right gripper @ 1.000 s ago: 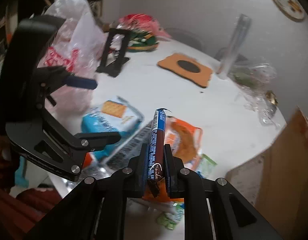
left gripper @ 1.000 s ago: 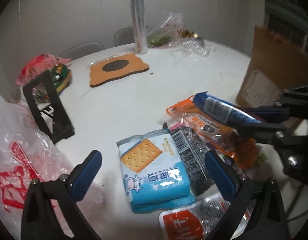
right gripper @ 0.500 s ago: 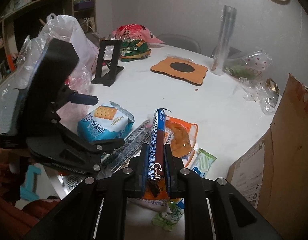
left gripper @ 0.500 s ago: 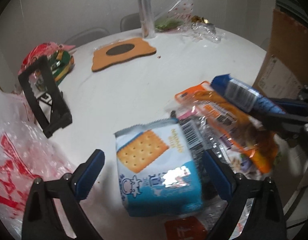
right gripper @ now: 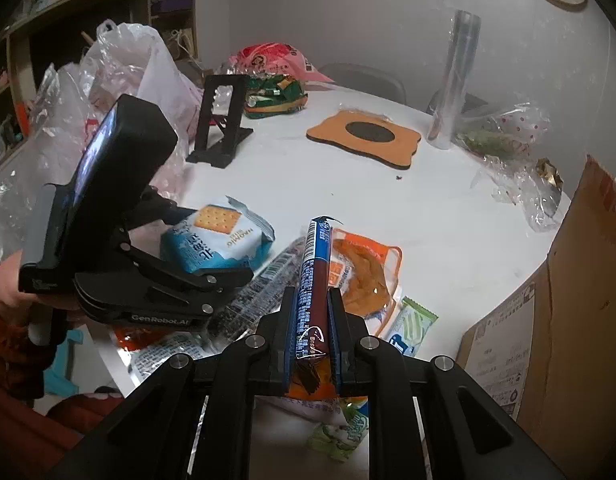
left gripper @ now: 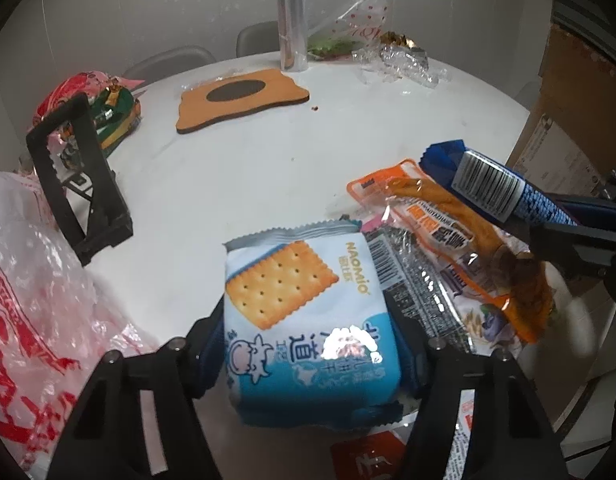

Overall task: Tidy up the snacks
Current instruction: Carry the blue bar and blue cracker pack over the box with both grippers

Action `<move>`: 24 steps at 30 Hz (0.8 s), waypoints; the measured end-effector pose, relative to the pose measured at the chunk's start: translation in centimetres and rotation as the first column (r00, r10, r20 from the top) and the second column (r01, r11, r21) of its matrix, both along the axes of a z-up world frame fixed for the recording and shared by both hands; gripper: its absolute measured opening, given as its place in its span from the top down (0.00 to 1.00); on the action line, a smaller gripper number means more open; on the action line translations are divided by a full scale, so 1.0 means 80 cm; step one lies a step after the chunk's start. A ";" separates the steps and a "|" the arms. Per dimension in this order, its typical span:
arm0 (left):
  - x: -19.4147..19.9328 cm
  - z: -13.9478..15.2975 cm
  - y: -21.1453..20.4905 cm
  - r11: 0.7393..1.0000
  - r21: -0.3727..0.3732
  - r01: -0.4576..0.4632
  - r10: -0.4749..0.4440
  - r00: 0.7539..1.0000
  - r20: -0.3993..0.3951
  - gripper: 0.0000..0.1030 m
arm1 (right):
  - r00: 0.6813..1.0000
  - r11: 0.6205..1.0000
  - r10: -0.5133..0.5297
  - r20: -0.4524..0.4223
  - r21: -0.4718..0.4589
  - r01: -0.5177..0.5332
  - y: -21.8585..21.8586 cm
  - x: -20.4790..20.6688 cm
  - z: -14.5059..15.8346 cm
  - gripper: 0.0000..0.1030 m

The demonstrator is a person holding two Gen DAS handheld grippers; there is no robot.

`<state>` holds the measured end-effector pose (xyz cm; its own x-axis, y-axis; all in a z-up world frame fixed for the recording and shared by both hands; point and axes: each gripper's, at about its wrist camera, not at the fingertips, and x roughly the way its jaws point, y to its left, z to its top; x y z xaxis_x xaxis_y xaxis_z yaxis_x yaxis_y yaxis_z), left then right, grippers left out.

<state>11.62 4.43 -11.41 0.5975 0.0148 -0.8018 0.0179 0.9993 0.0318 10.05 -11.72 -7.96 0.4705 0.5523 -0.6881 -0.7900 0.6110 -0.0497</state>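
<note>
While your left gripper [left gripper: 312, 344] has just been closing its jaws on the puffy light-blue cracker packet [left gripper: 303, 312] lying near you on the white tabletop [left gripper: 235, 168], squeeze gently: the crackers likely crumble. Farther right, your right gripper [right gripper: 311, 340] clamps the slim blue-and-brown wrapped bar [right gripper: 314, 280].

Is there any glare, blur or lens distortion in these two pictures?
Left wrist view: a white glare patch on the blue cracker packet hides some print; the round table bulges from fisheye distortion. Right wrist view: the shelves are dim and corners are vignetted black.
</note>
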 end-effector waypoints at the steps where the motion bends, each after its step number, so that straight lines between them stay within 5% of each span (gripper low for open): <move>1: -0.002 0.004 0.000 1.000 0.004 0.002 -0.002 1.000 0.010 0.36 | 1.000 1.000 0.002 0.000 0.008 -0.002 0.000 -0.001 0.003 0.91; 15: -0.037 0.120 -0.029 0.996 0.044 0.080 -0.088 0.968 0.236 0.36 | 0.989 0.986 -0.039 0.144 0.164 0.015 -0.045 -0.042 0.096 0.91; 24: -0.048 0.205 -0.127 0.956 0.094 0.278 -0.292 0.884 0.364 0.36 | 0.941 0.957 -0.206 0.270 0.255 0.137 -0.160 -0.075 0.160 0.91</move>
